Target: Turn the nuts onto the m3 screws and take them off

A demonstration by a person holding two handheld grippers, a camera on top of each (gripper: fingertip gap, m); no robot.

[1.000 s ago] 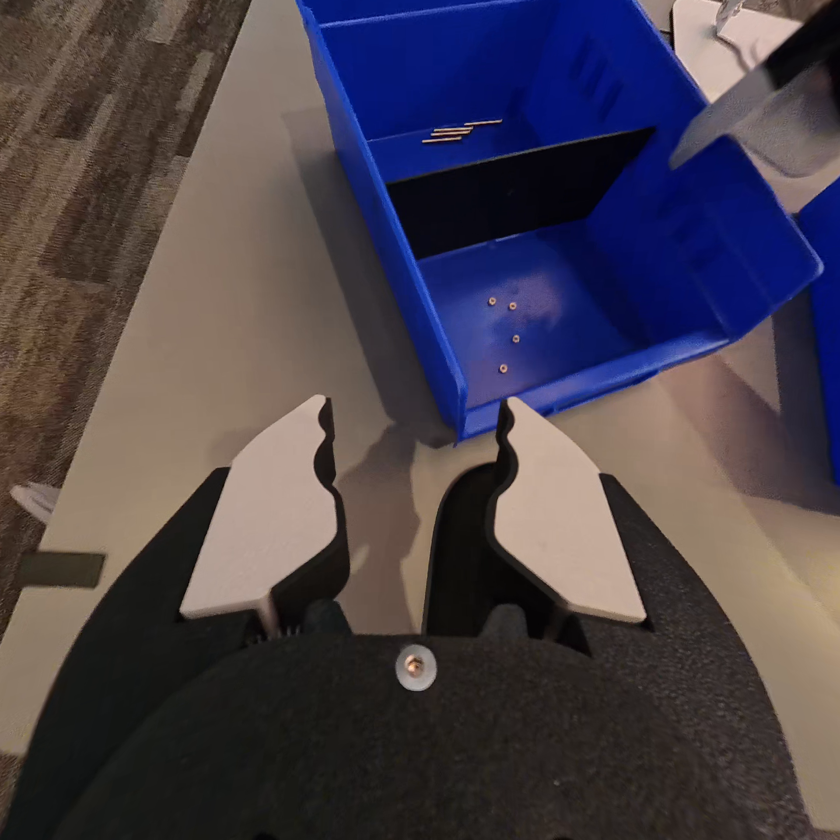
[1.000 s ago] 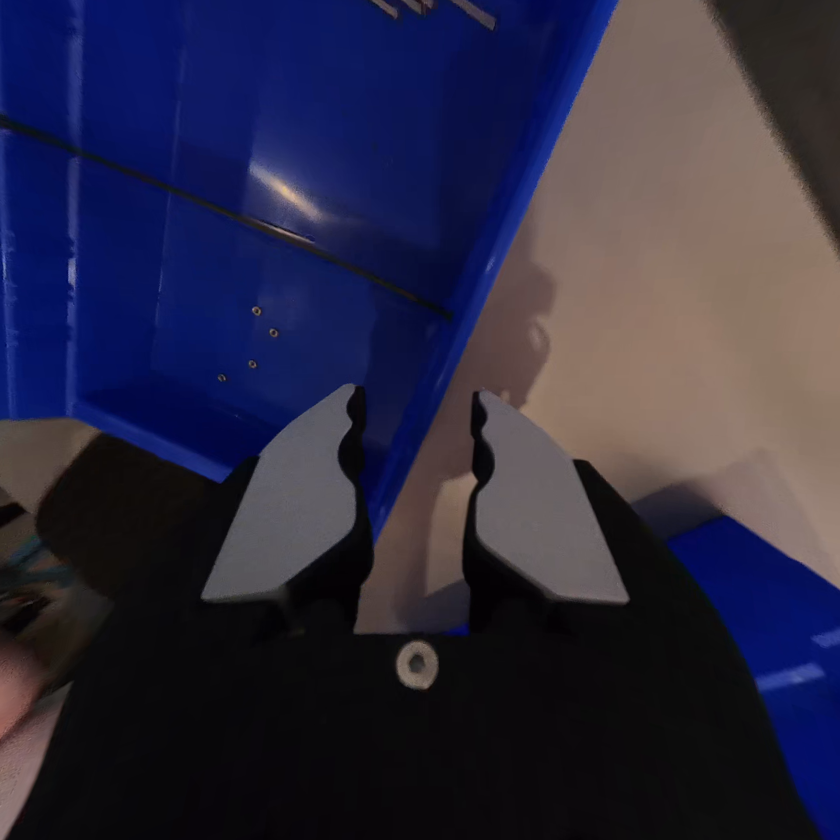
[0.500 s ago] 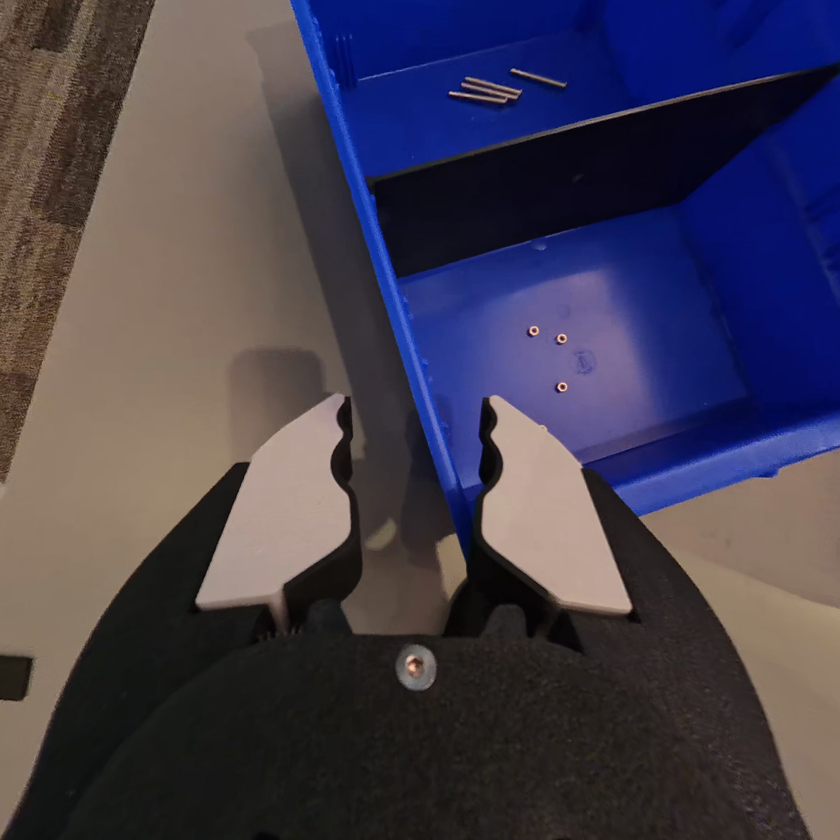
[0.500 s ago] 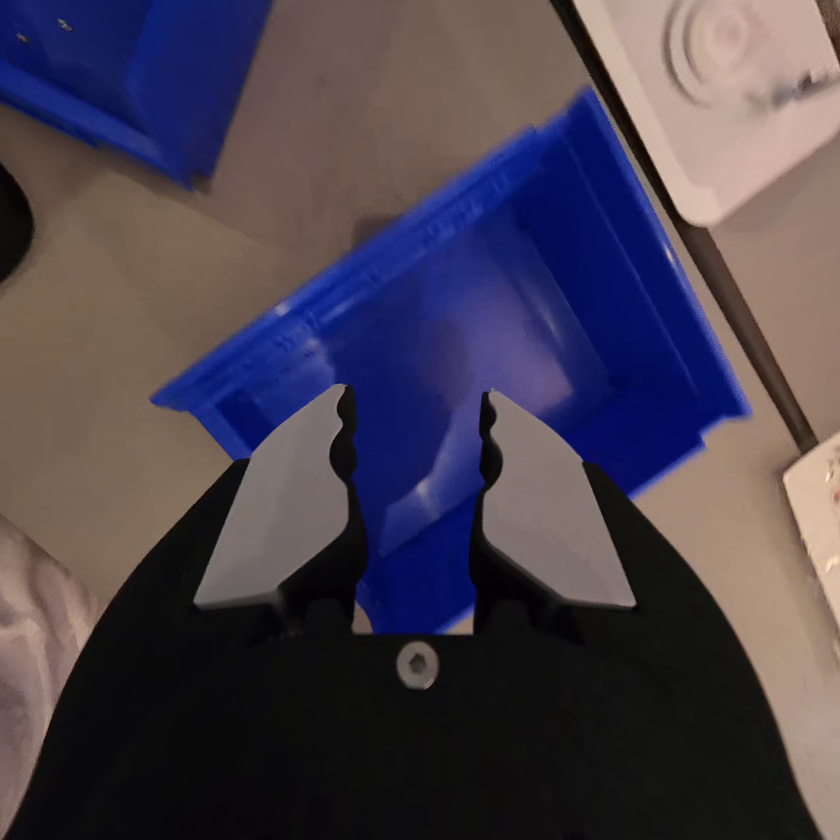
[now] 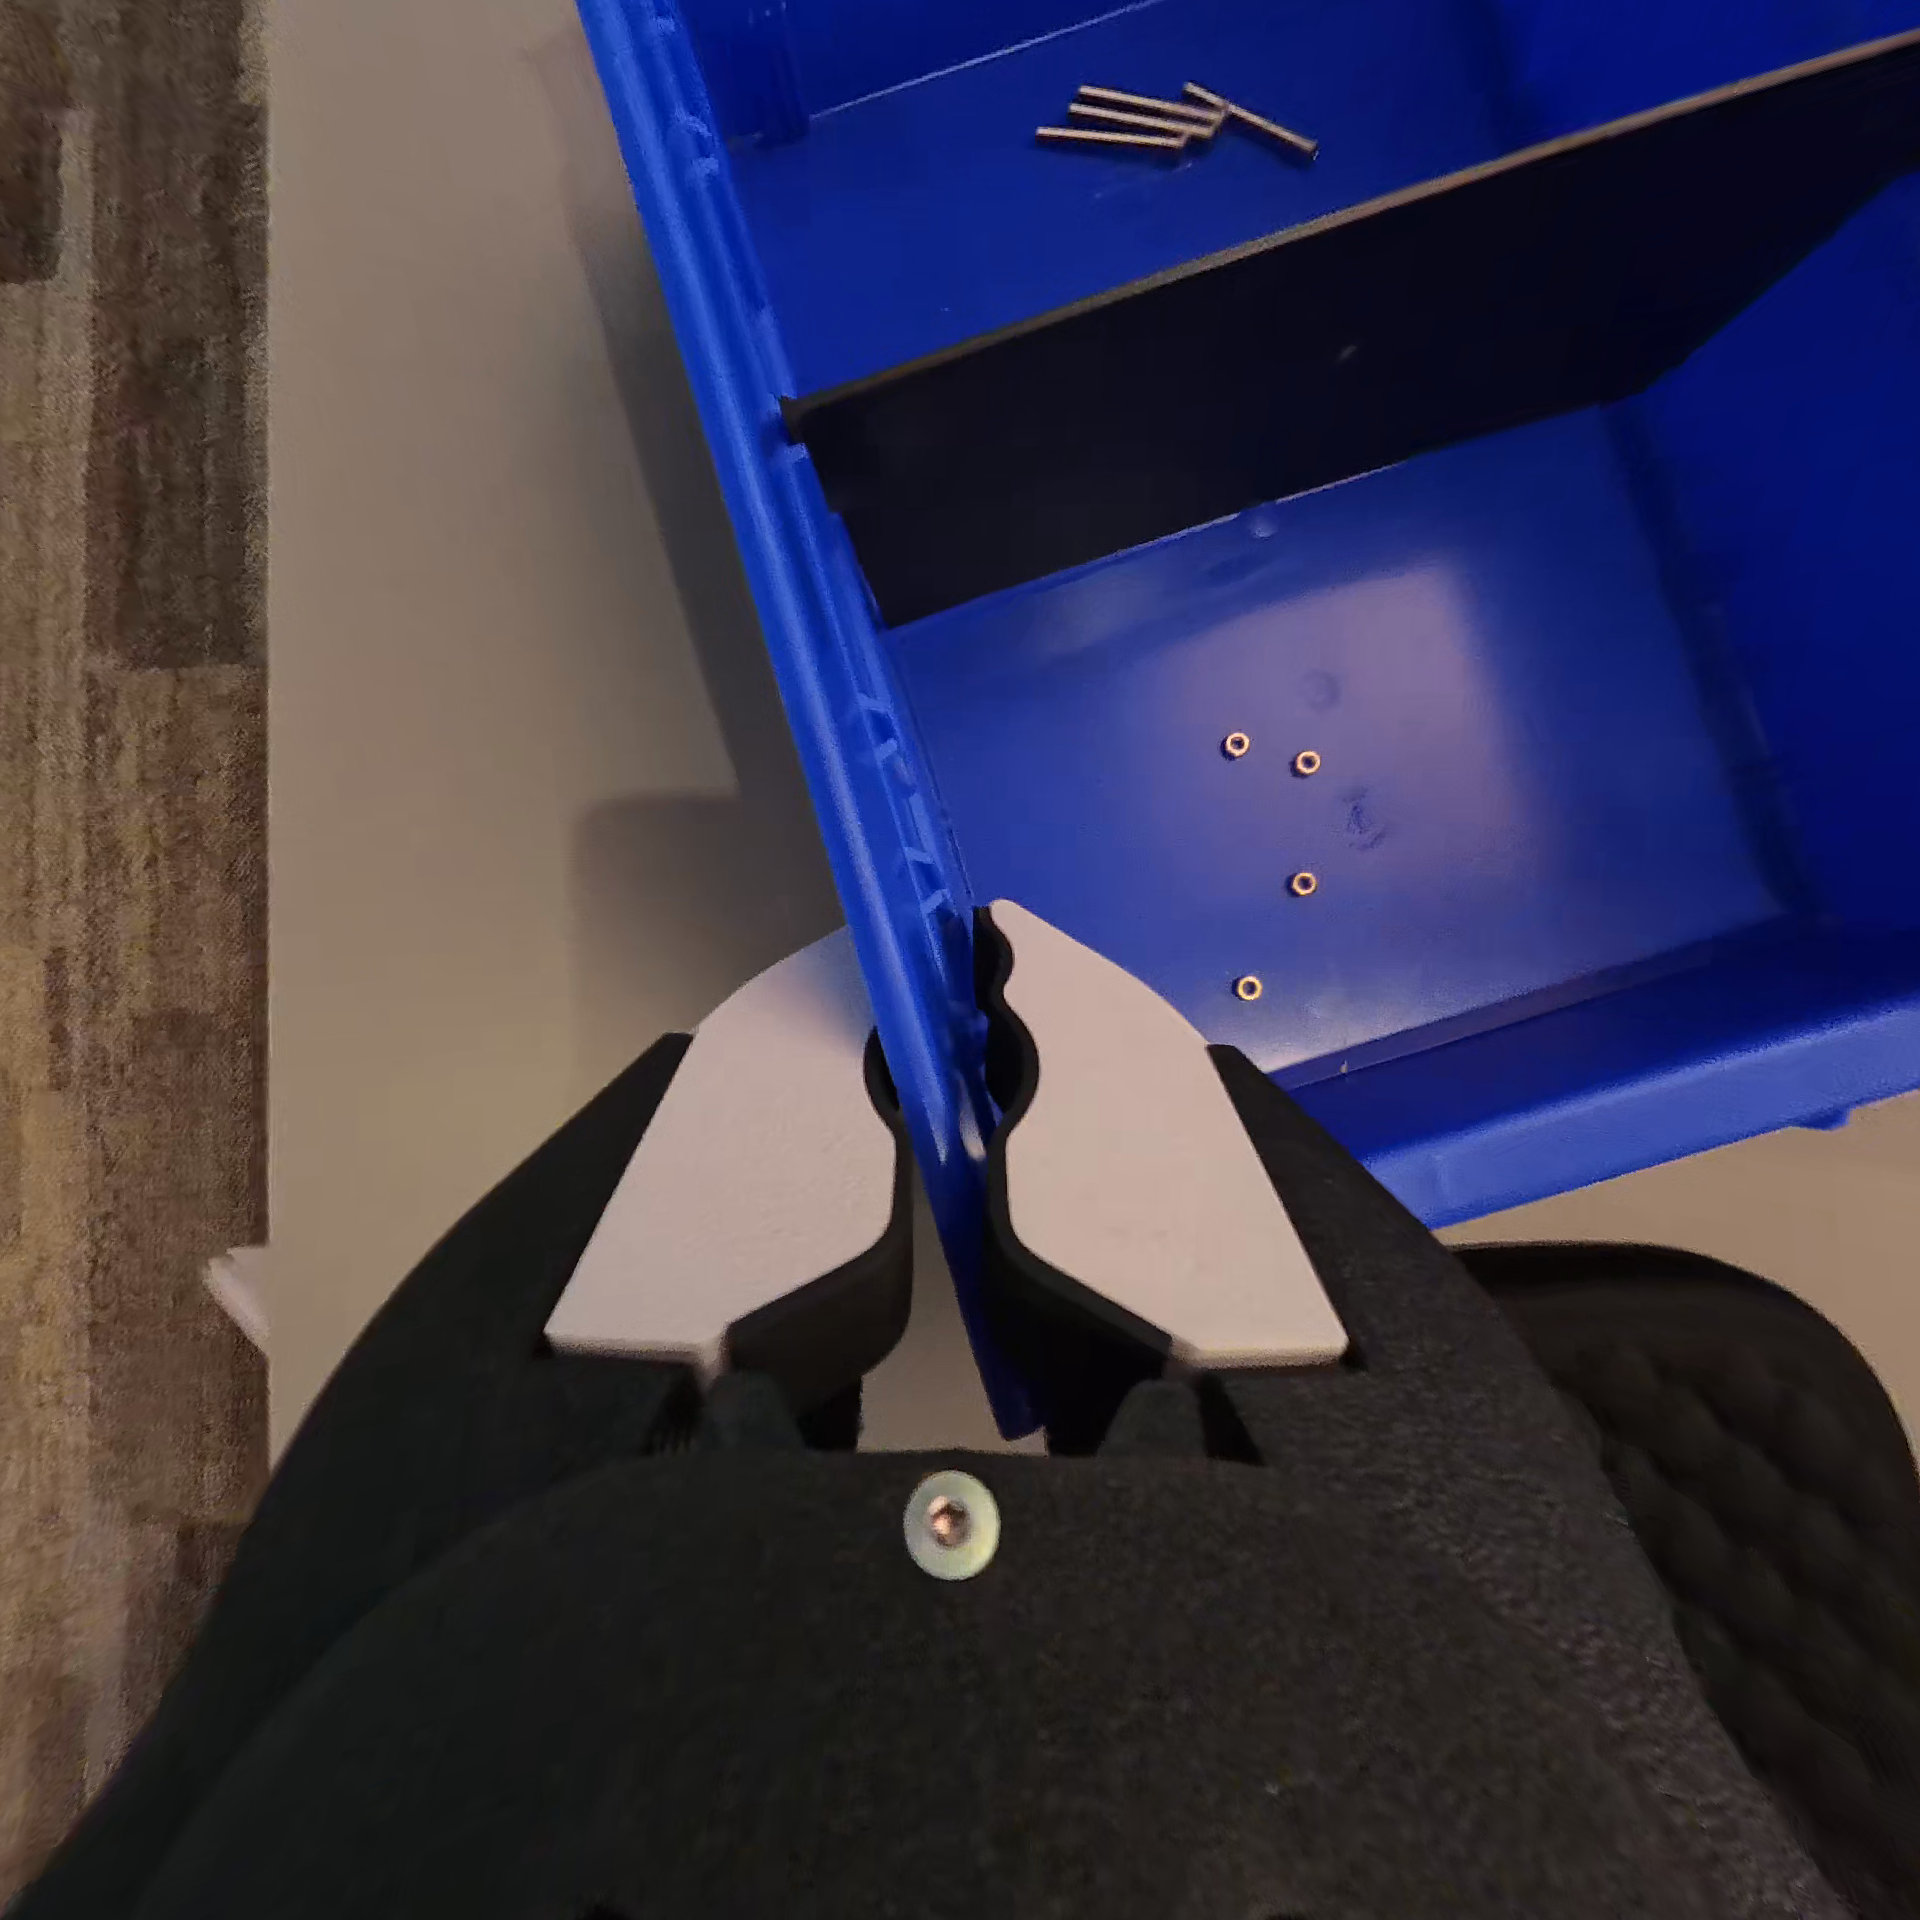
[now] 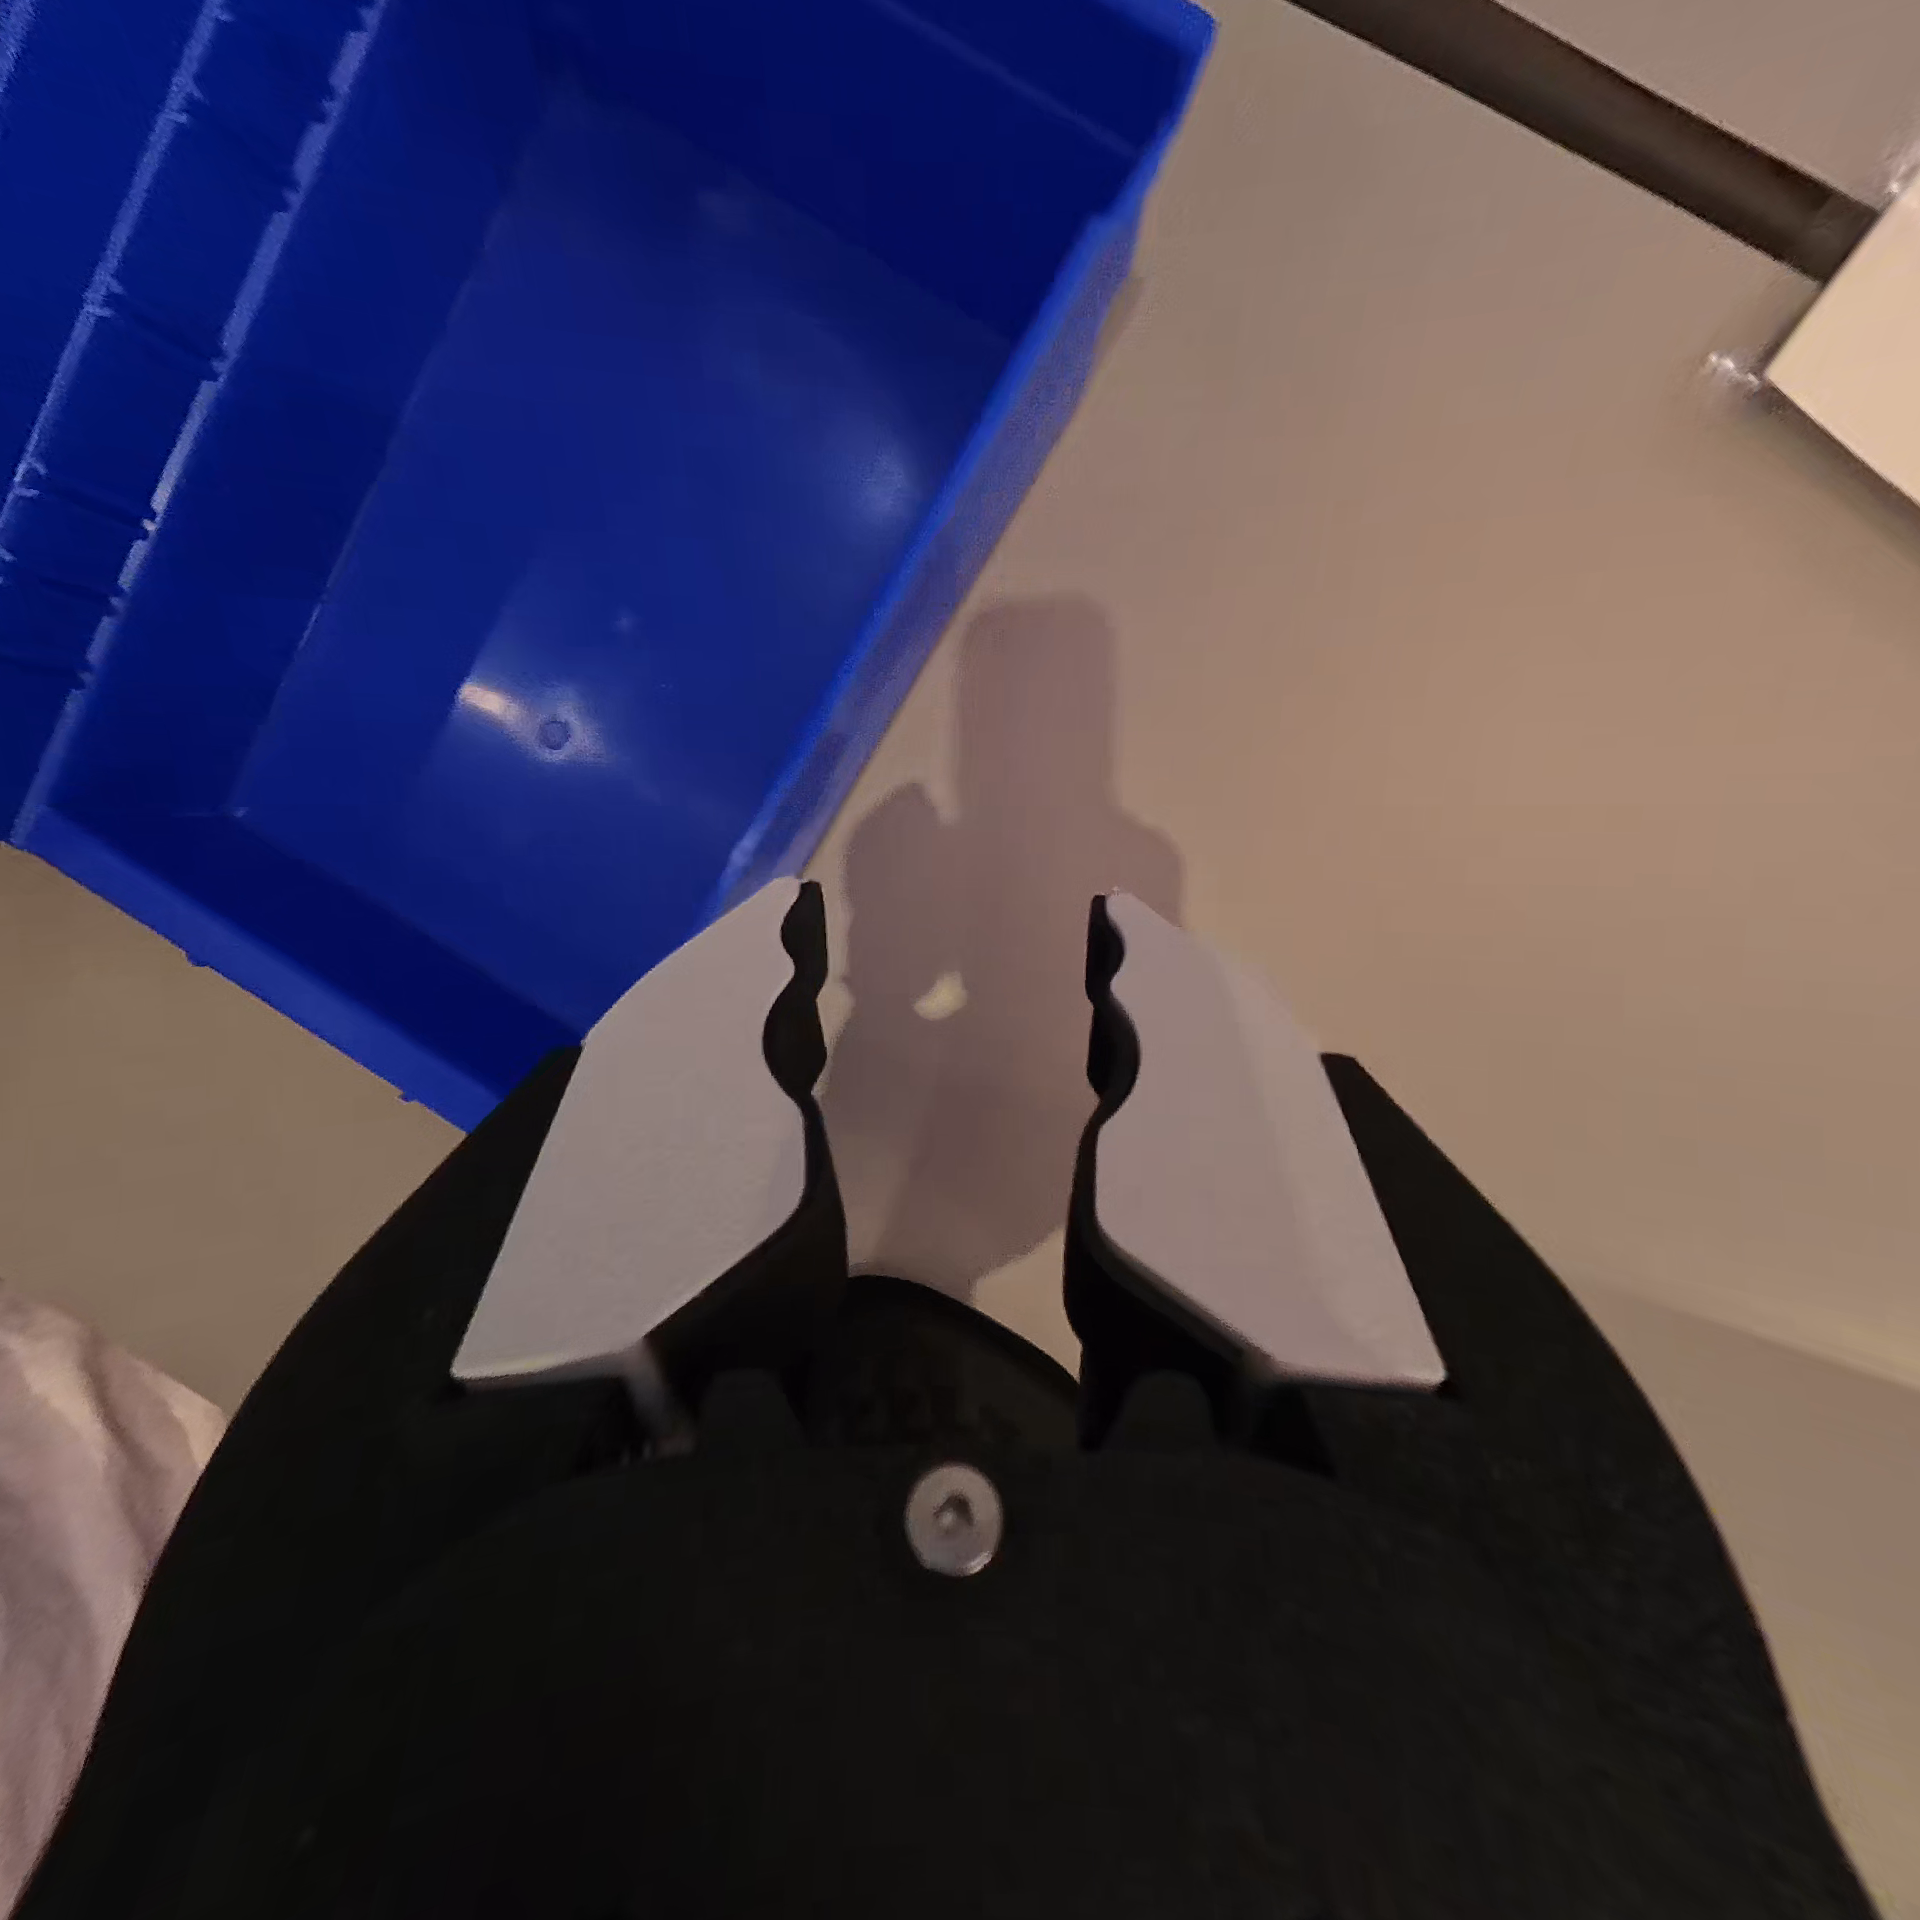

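Note:
In the left wrist view a blue divided bin [image 5: 821, 644] sits on a beige table. Several small brass nuts [image 5: 1305, 883] lie in its near compartment. Several thin metal screws [image 5: 1153, 120] lie in the far compartment, behind a black divider [image 5: 1299, 416]. My left gripper [image 5: 940, 935] is shut on the bin's left wall, one finger inside and one outside. In the right wrist view my right gripper [image 6: 951, 914] is open and empty above the table, just right of a second blue bin [image 6: 1081, 343] with nothing visible inside.
The table's left edge and patterned carpet [image 5: 125, 623] show in the left wrist view. A dark gap [image 6: 1558, 135] and a white object [image 6: 1860, 353] lie at the upper right of the right wrist view. A pale sleeve [image 6: 73, 1558] shows at its lower left. From the right gripper's tips to the white object [image 6: 1860, 353] is close to 25 cm.
My left gripper moved forward and closed on the divided bin's left wall. My right gripper swung away from the divided bin to the second bin and now sits by its right side, still open.

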